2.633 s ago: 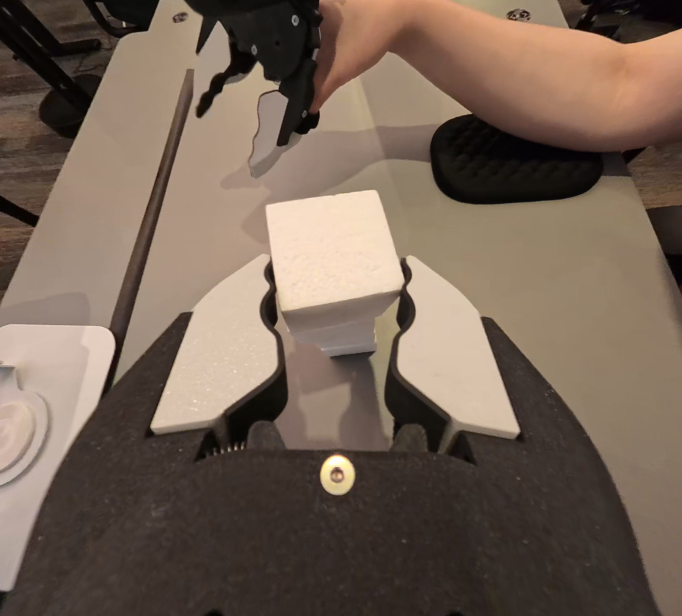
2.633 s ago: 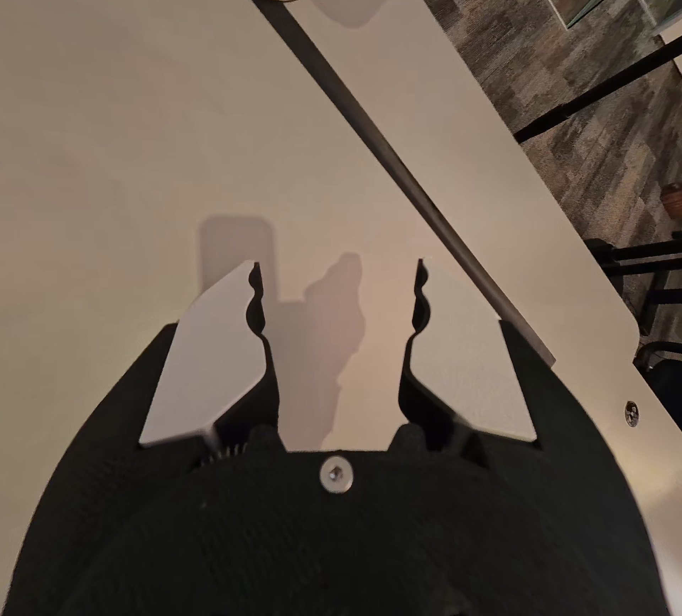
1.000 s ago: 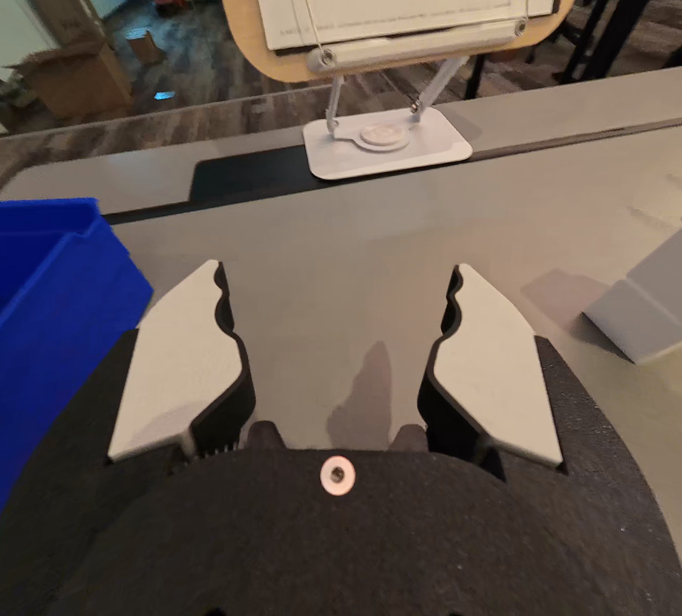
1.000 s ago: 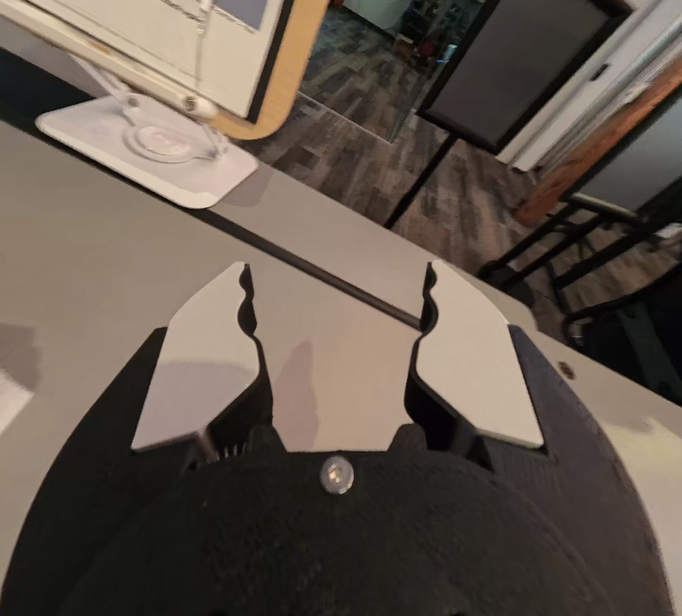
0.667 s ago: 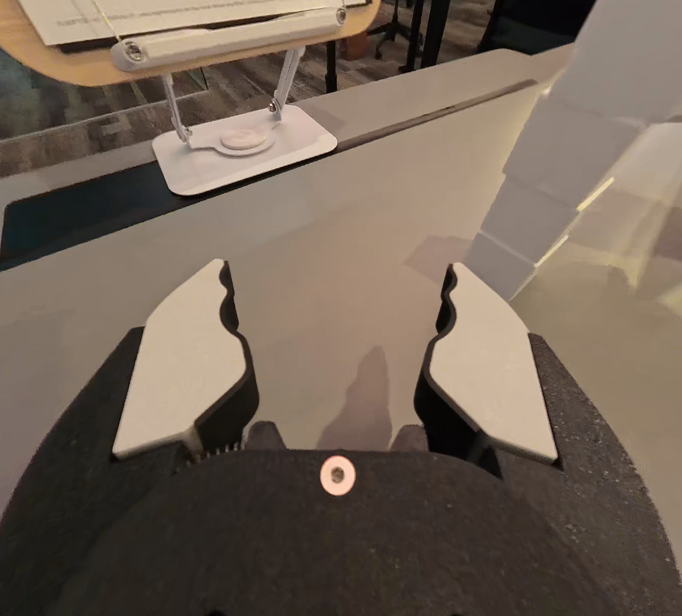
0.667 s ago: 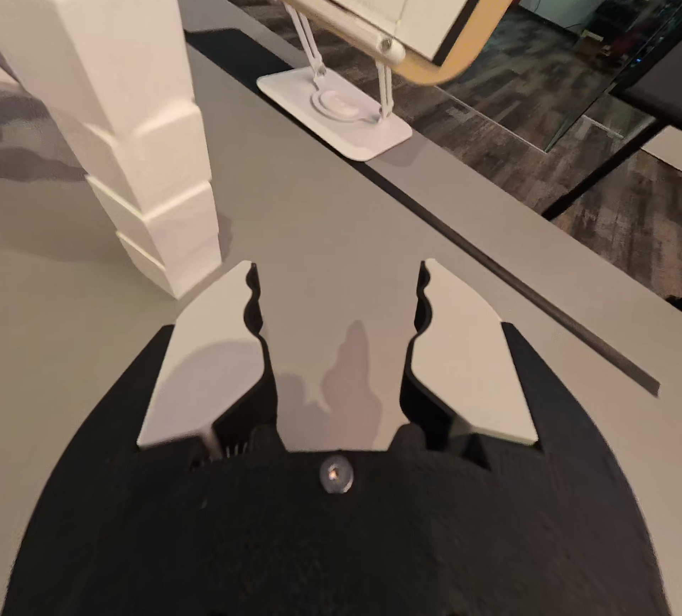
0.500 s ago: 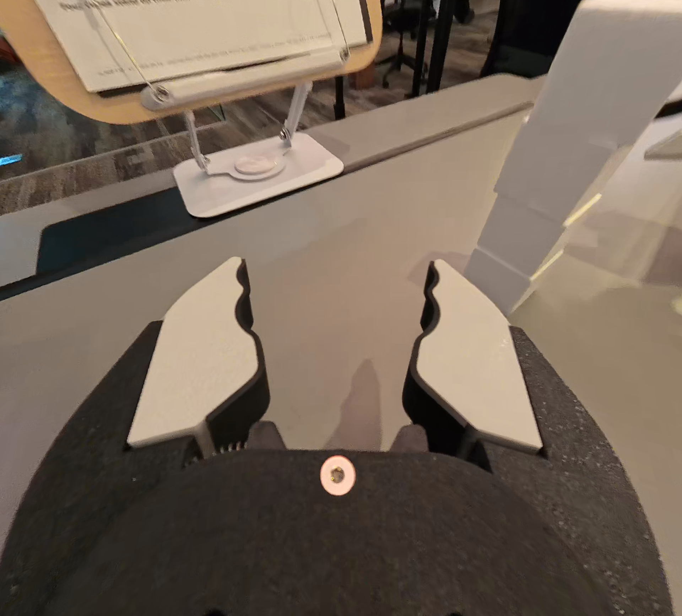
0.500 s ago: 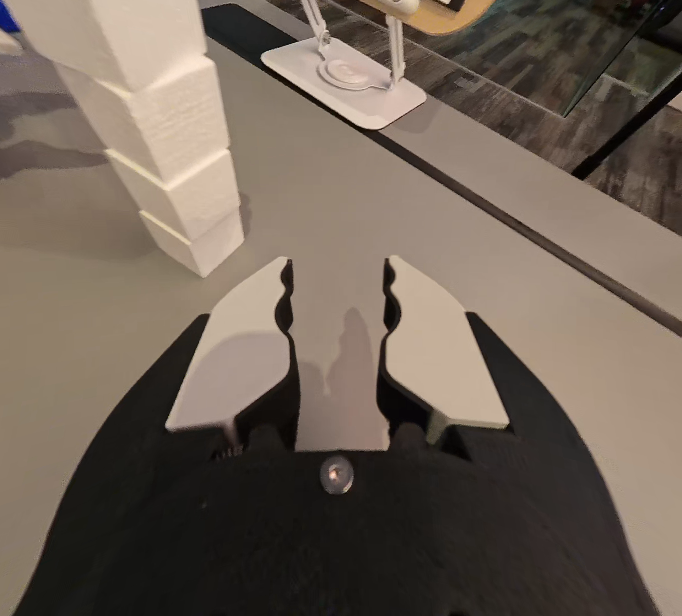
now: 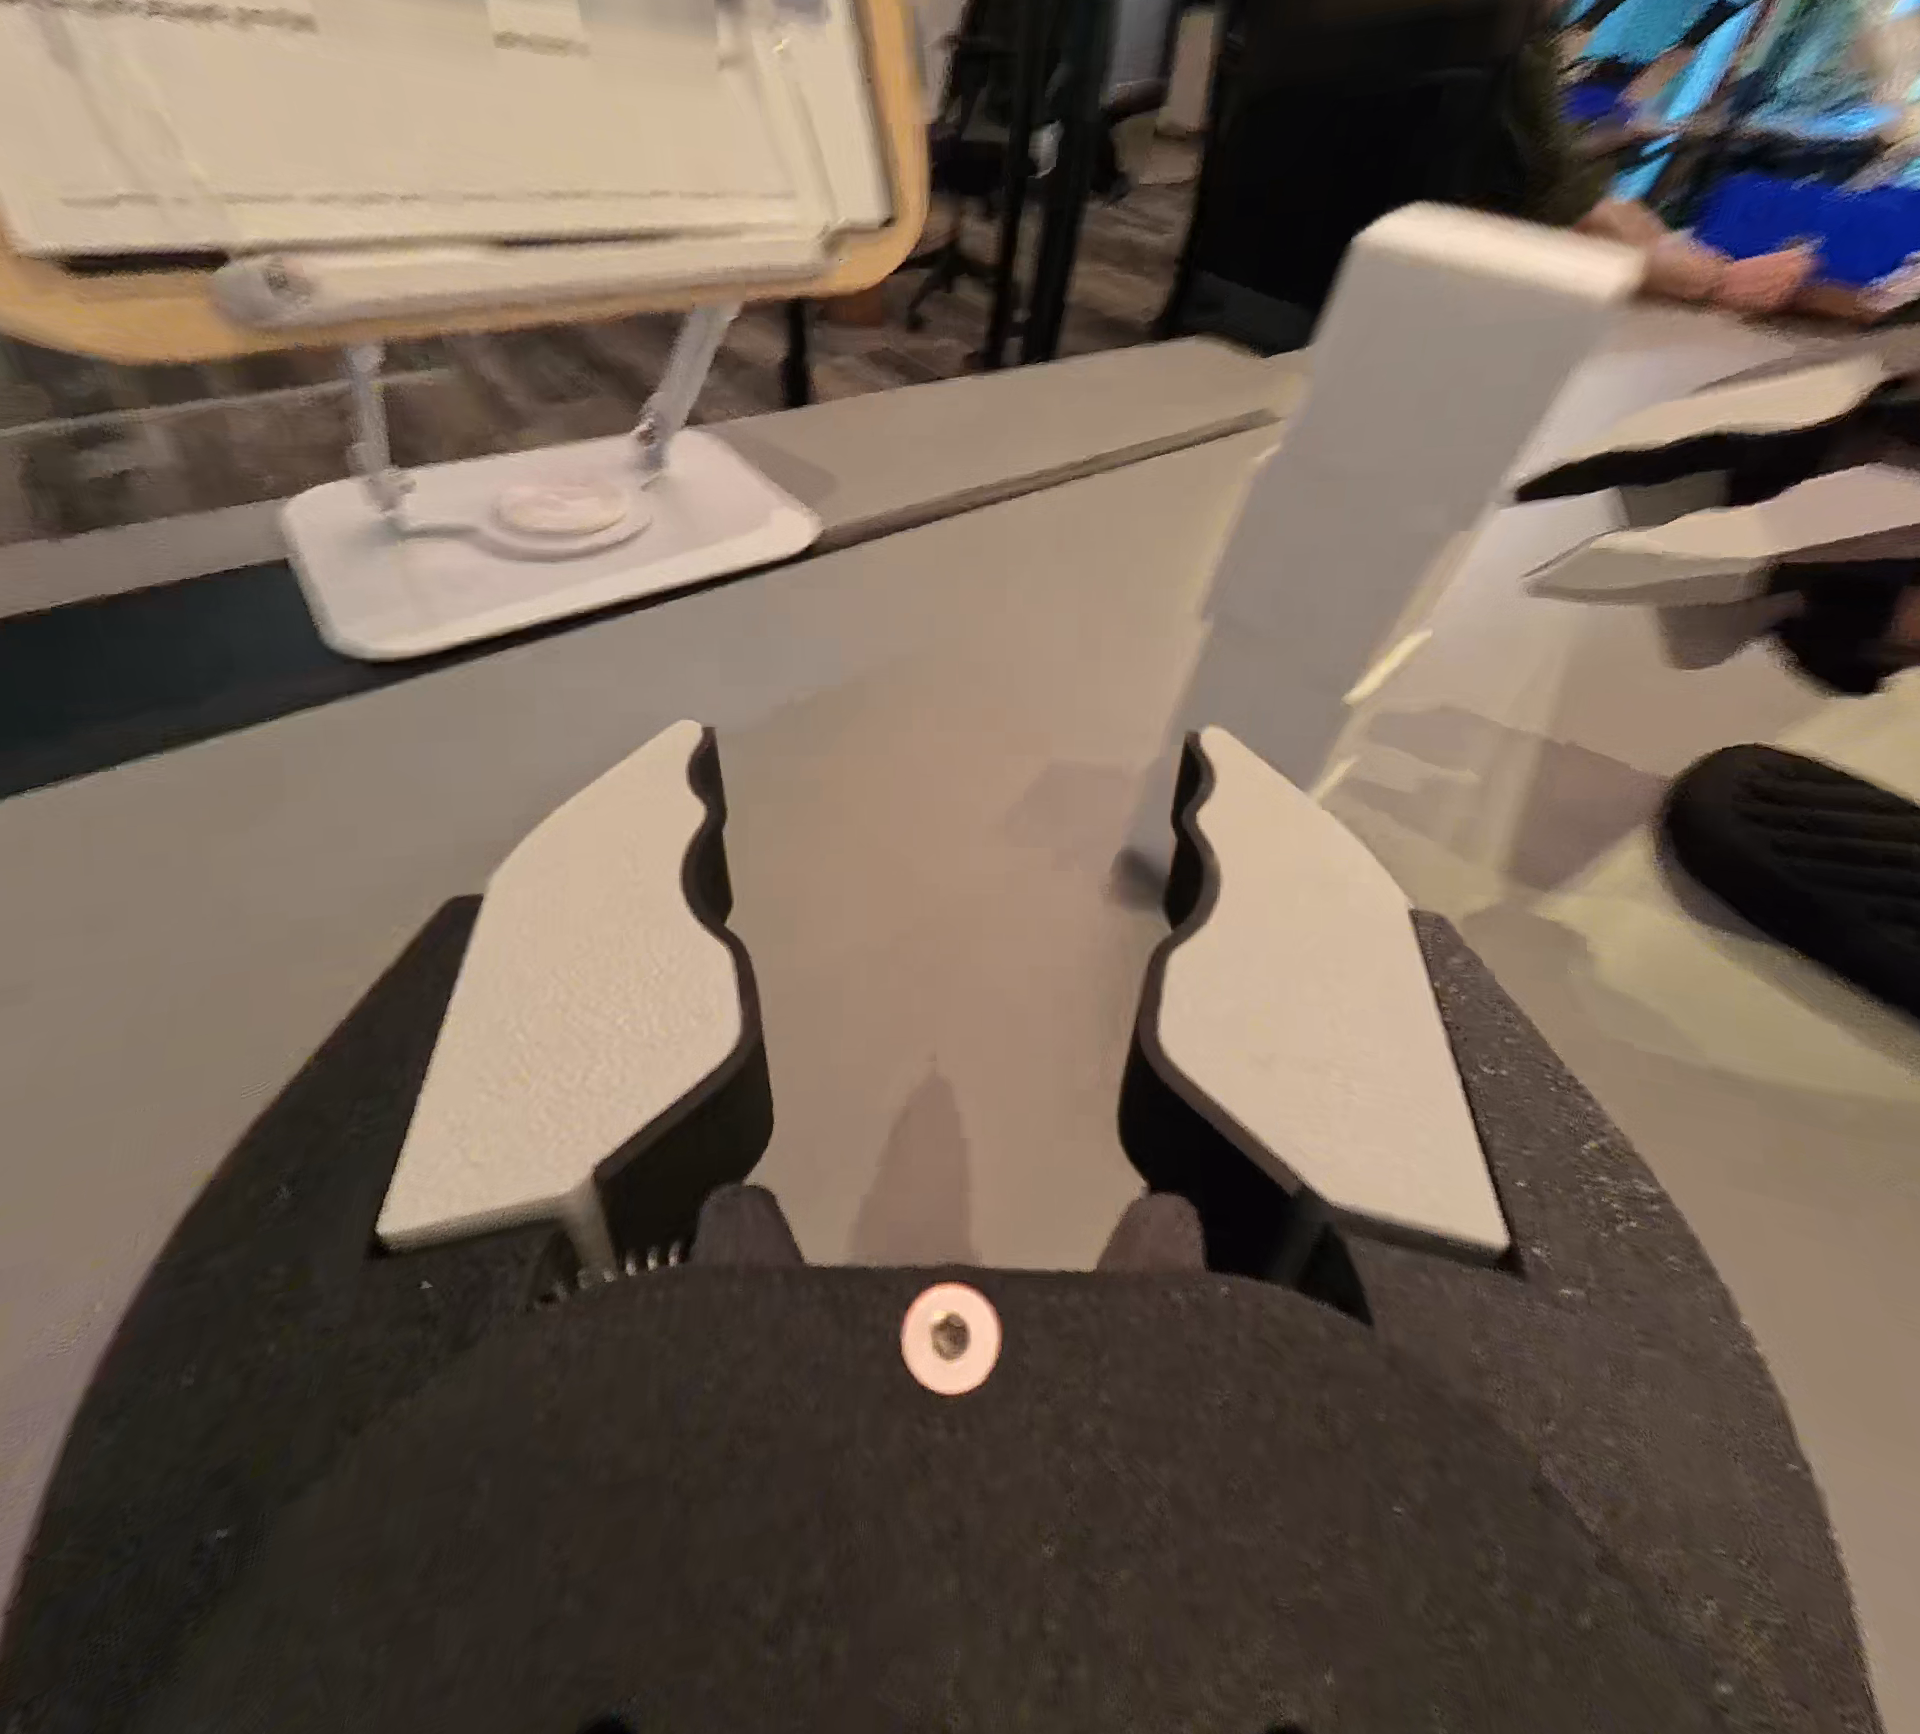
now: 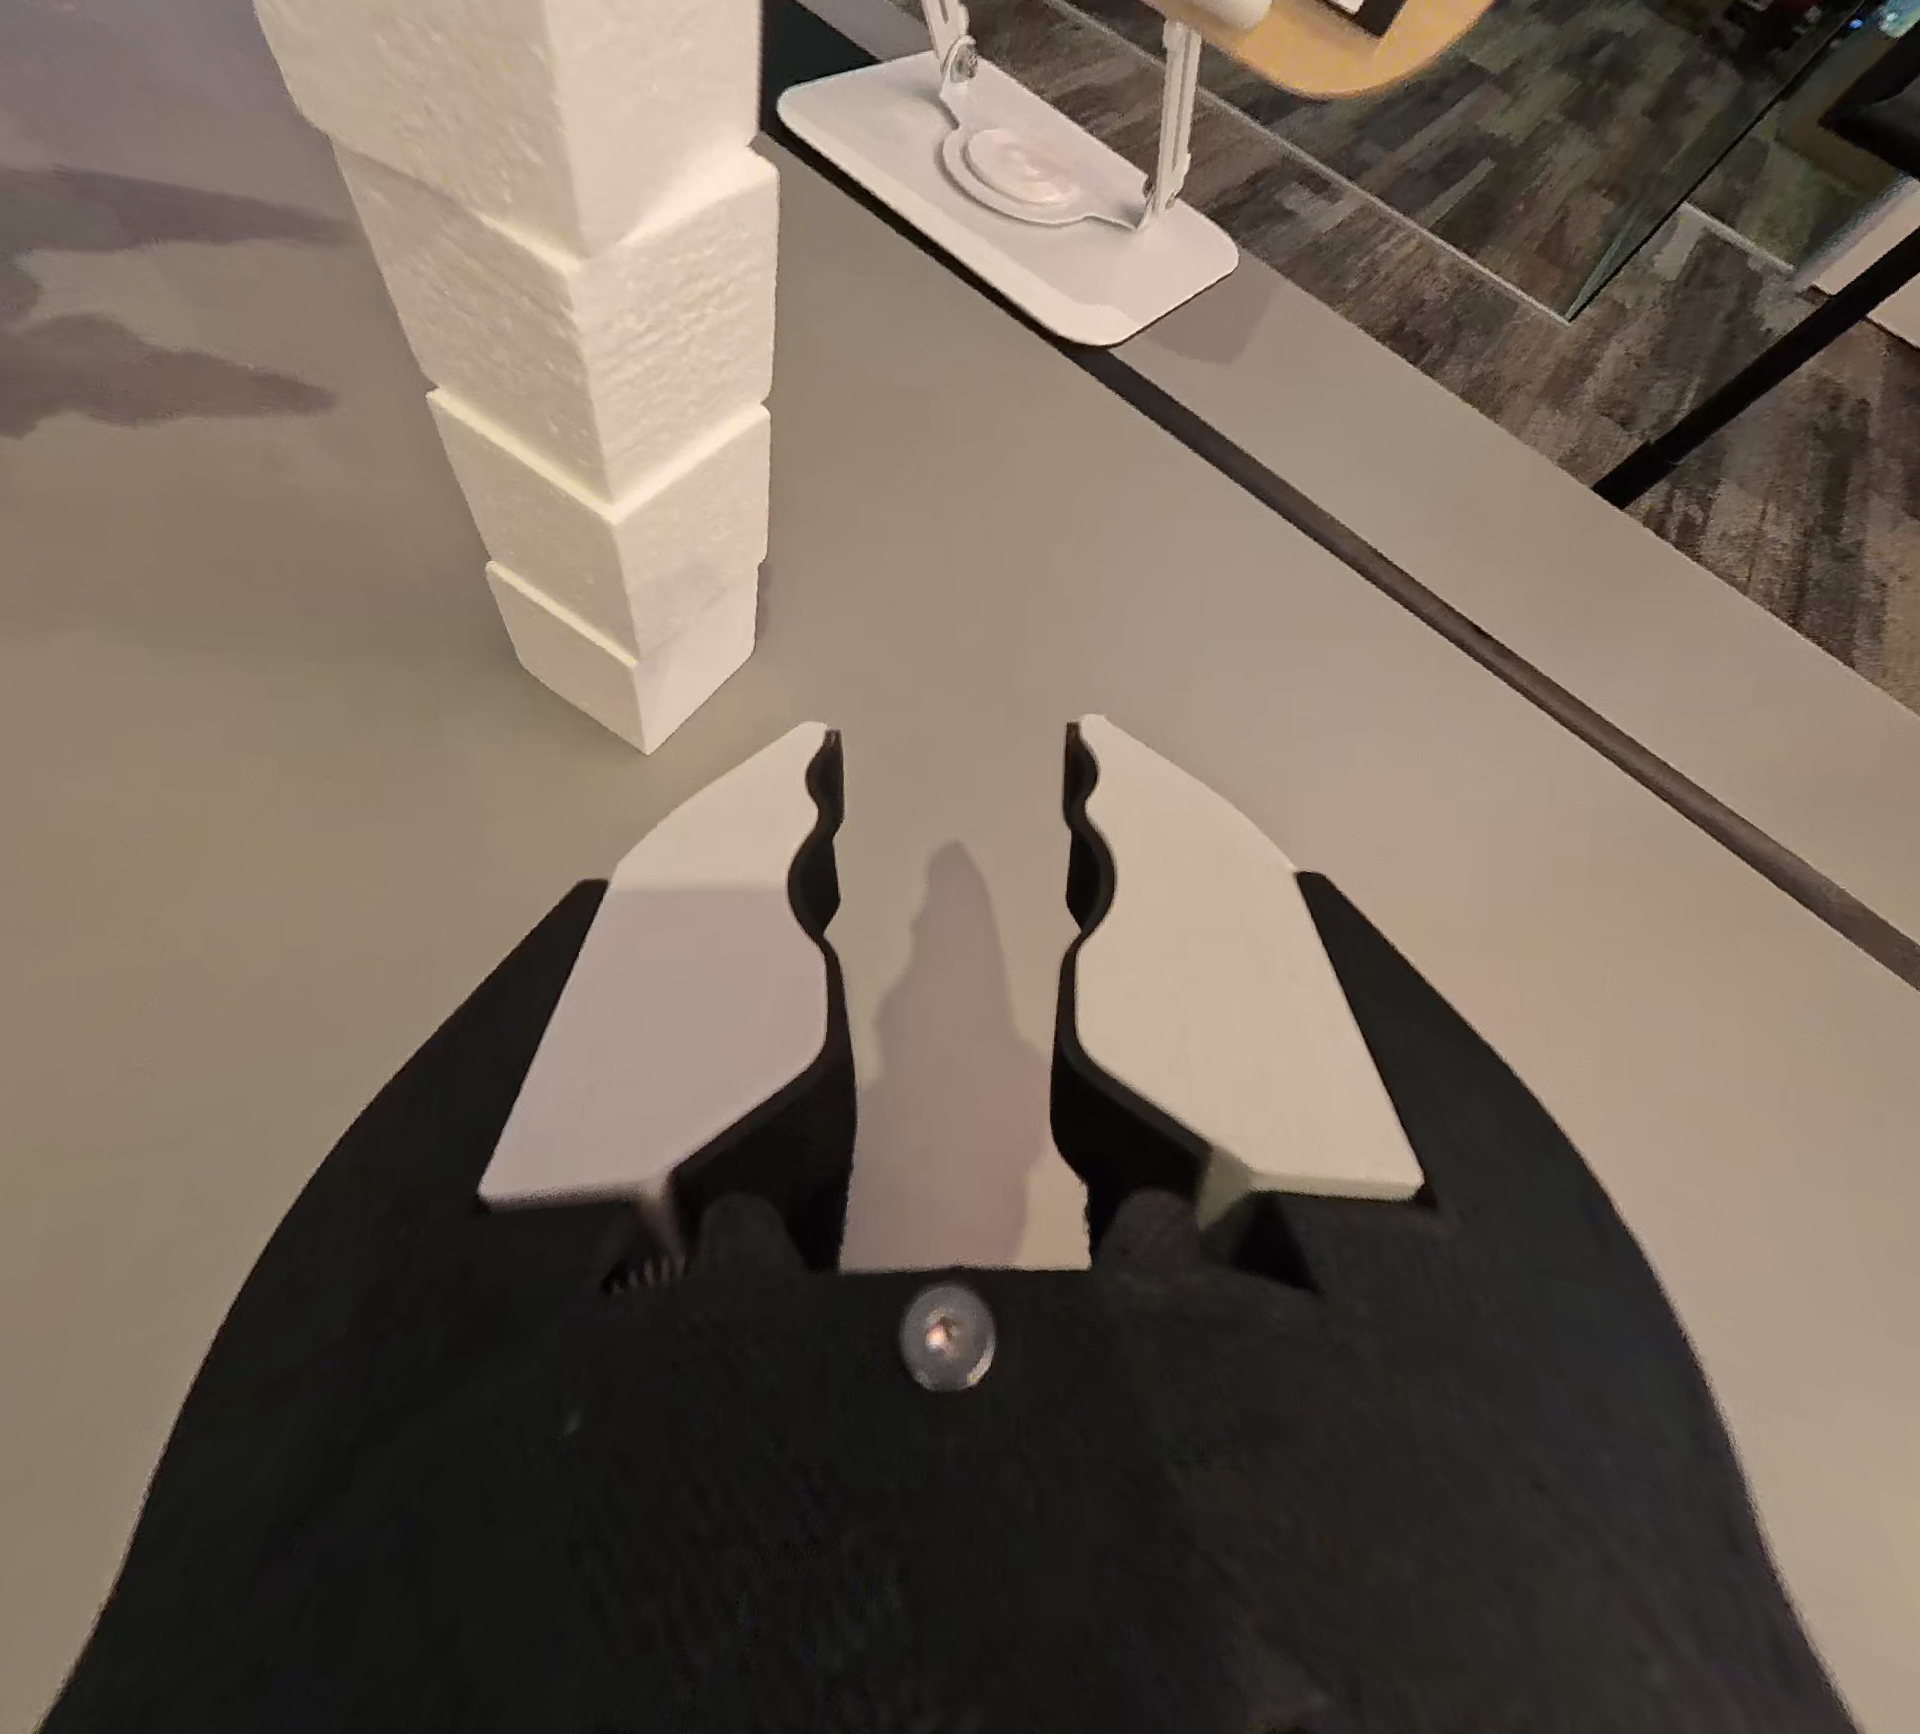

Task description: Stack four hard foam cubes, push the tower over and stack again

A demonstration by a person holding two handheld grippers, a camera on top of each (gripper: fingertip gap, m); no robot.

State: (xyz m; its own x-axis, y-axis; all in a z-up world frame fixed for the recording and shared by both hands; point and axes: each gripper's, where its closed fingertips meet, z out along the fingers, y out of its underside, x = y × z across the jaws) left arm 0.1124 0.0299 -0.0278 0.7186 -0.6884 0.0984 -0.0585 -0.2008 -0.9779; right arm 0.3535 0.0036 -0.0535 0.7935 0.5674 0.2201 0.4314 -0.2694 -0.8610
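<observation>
Four-cube tower (image 10: 582, 313) of grainy white hard foam, edges slightly offset, stands upright on smooth grey table (image 10: 312, 853), upper left of right wrist frame. Right gripper (image 10: 948, 739): narrow gap, empty, just right of tower base. Left gripper (image 9: 948, 749): moderately parted, empty. Clipboard stand (image 10: 1008, 167), white metal base; sheet bears print.

The tower of four foam cubes (image 10: 582, 313) stands on the worktop (image 10: 1039, 541), ahead-left of the right hand-held gripper (image 10: 951, 739) and ahead-right of the left hand-held gripper (image 9: 951, 749), with the document stand (image 10: 1008, 167) behind it at the worktop's far edge.
</observation>
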